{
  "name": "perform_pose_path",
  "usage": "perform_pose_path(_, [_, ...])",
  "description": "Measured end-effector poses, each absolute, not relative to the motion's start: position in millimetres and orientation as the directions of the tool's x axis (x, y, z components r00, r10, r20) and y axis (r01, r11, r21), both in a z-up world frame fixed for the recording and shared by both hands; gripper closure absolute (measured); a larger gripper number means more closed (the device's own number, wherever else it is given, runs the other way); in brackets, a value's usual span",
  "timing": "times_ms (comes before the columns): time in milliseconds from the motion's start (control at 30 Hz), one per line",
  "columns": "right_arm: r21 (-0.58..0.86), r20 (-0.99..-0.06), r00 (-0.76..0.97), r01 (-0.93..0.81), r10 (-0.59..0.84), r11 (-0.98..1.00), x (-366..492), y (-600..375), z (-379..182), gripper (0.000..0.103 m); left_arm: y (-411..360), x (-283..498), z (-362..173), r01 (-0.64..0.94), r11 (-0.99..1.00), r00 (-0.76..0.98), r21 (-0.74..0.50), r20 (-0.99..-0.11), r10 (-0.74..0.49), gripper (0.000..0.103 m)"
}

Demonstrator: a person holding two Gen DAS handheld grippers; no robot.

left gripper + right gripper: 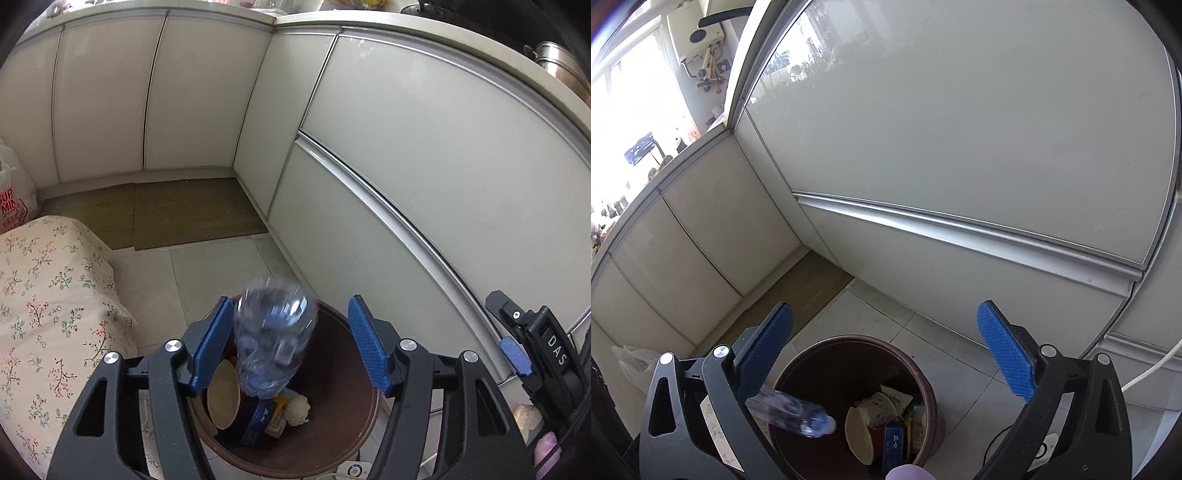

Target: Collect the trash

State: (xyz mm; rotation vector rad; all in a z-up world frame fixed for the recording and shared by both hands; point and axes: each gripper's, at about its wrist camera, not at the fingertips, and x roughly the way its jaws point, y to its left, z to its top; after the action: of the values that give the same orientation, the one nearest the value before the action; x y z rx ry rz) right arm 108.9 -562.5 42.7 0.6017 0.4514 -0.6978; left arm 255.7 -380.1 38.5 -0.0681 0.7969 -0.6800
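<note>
Left wrist view: left gripper [291, 345] spread wide, holding nothing; a clear plastic bottle [275, 341] sits blurred between the blue pads [214, 345], seemingly touching neither, base toward the camera, long axis pointing down into the brown bin [364, 417] at lower centre. Judgement: bottle is loose and dropping in. Bin already holds a paper bowl [221, 395], a blue box [256, 421] and crumpled scraps. Floral cloth [48, 306] at lower left, green mat [195, 210] mid-frame, pale cabinets [424, 166] across the top and right, tiled floor.

Right wrist view: right gripper [886, 360] also spread, empty. The bottle shows at lower left, cap end over the bin rim, axis slanting right and down. Left gripper is the nearer one. Bin lies below centre, against the cabinet corner.
</note>
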Motion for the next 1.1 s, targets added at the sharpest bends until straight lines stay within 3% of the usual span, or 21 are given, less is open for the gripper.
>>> perform_pose_path(133, [0.311, -0.563, 0.671, 0.713, -0.483, 0.628, 108.8, -554.2, 45.4, 0.007, -381.5, 249.1, 40.8, 0.548, 0.792, 0.52, -0.27, -0.632, -0.575, 0.027])
perform_pose_path(333, [0.253, -0.543, 0.667, 0.709, -0.509, 0.659, 102.3, -535.2, 52.5, 0.007, -369.6, 228.9, 56.1, 0.54, 0.826, 0.612, -0.161, -0.598, -0.517, 0.024])
perform_pose_path(500, [0.244, -0.514, 0.701, 0.672, -0.494, 0.699, 95.5, -506.9, 61.1, 0.007, -339.1, 194.2, 75.0, 0.479, 0.877, 0.748, -0.028, -0.509, -0.425, 0.007])
perform_pose_path(633, [0.245, -0.417, 0.757, 0.627, -0.504, 0.74, 72.0, -468.0, 74.9, 0.007, -297.9, 153.6, 86.9, 0.419, 0.906, 0.837, 0.054, -0.41, -0.362, 0.007])
perform_pose_path(767, [0.239, -0.326, 0.809, 0.571, -0.489, 0.786, 42.1, -422.6, 80.6, 0.007, -256.8, 132.2, 82.0, 0.368, 0.928, 0.846, 0.064, -0.437, -0.306, 0.007])
perform_pose_path(933, [0.21, -0.383, 0.83, 0.506, -0.406, 0.836, 30.1, -375.2, 64.4, 0.007, -198.9, 109.2, 69.0, 0.304, 0.952, 0.836, 0.024, -0.485, -0.255, 0.007])
perform_pose_path(1100, [0.089, -0.34, 0.863, 0.425, -0.374, 0.901, 25.6, -316.4, 59.8, 0.007, -154.9, 84.1, 64.2, 0.238, 0.971, 0.854, 0.017, -0.481, -0.201, 0.007])
